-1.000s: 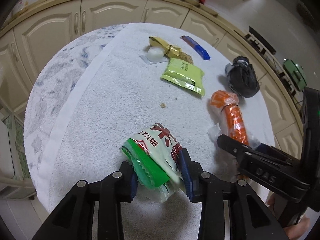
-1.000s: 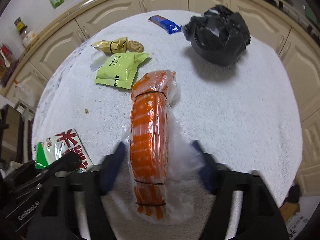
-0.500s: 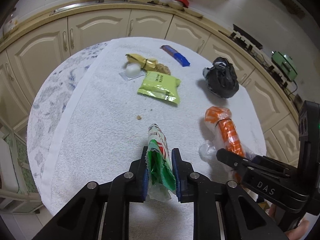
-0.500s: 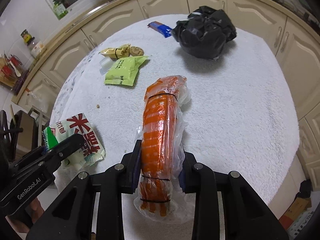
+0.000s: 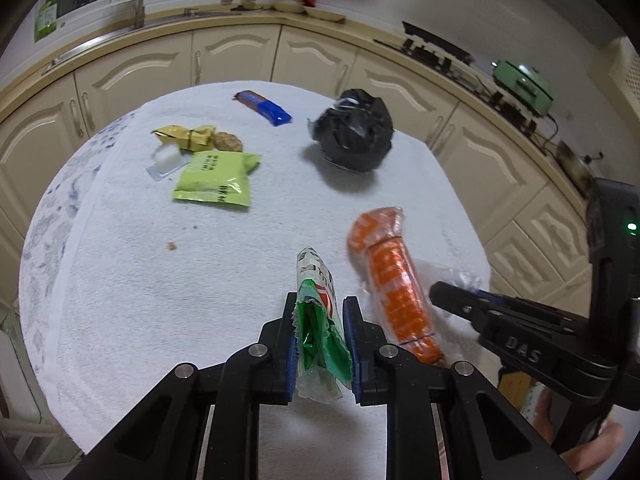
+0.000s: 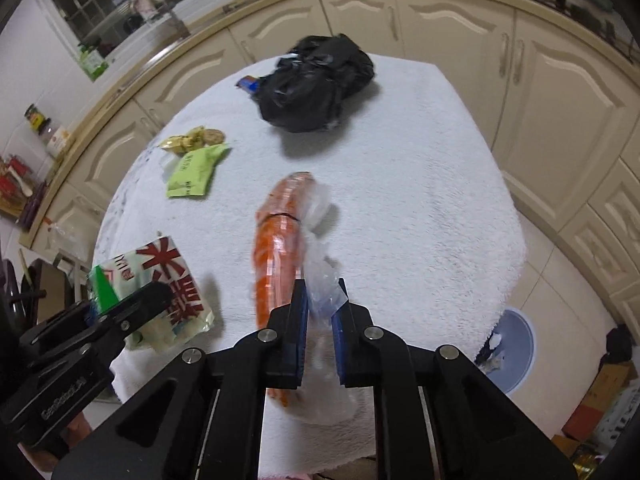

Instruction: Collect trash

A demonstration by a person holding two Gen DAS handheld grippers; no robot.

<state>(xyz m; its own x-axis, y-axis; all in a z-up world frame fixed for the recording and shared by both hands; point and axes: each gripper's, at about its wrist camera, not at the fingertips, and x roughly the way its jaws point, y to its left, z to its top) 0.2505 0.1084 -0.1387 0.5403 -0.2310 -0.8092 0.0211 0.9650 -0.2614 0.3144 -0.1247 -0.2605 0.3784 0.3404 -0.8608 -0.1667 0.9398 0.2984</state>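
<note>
My left gripper (image 5: 320, 306) is shut on a green and white snack wrapper (image 5: 316, 280) with red characters, folded upright between the pads above the towel-covered table (image 5: 120, 280). In the right wrist view the same wrapper (image 6: 160, 272) hangs from the left gripper (image 6: 150, 294) at lower left. My right gripper (image 6: 322, 290) has its jaws closing tight on the clear plastic flap of an orange package (image 6: 280, 240), which hangs off to the left of the fingers. In the left wrist view the orange package (image 5: 390, 280) hangs beside the right gripper (image 5: 460, 294).
A crumpled black bag (image 5: 352, 136) sits at the table's far right. A blue bar wrapper (image 5: 262, 108), gold wrapper (image 5: 184, 136), small white cup (image 5: 168, 158) and yellow-green packet (image 5: 216, 182) lie at the far left. Cabinets ring the table; a blue round lid (image 6: 516, 344) lies on the floor.
Both grippers shut on their items and lifted them off the towel. The left squeezed the wrapper flat. The right's pads went from around the orange roll to its clear plastic flap.
</note>
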